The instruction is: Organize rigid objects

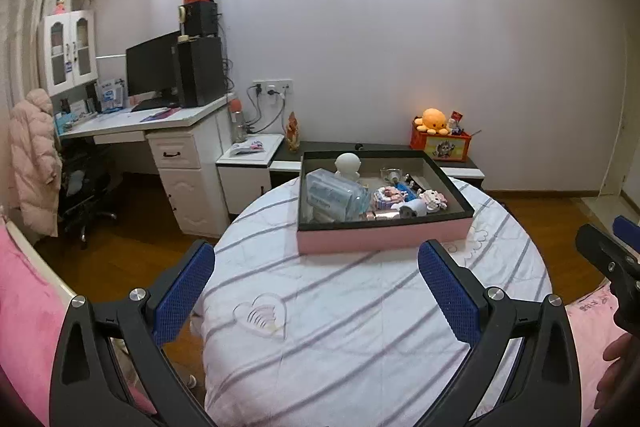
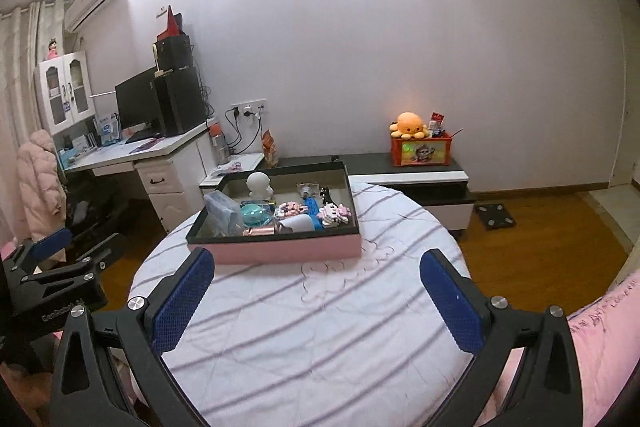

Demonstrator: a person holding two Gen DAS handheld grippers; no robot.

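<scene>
Left wrist view: the left gripper (image 1: 316, 291) is held wide open and empty above the striped white tablecloth (image 1: 340, 327); the shallow pink box of small toys (image 1: 384, 239) is seen beyond it

Right wrist view: the right gripper (image 2: 318, 297) is likewise spread wide, nothing gripped, the box (image 2: 280, 251) resting near its left finger (image 2: 180, 303)

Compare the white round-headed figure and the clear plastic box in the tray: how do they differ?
The white figure is opaque and rounded; the clear plastic box is see-through, bluish and blocky. The figure stands upright toward the tray's far wall; the box sits nearer the front, against the left wall, and looks tilted. The box is the bulkier of the two. Both sit in the left part of the pink tray, untouched by either tool.
</scene>
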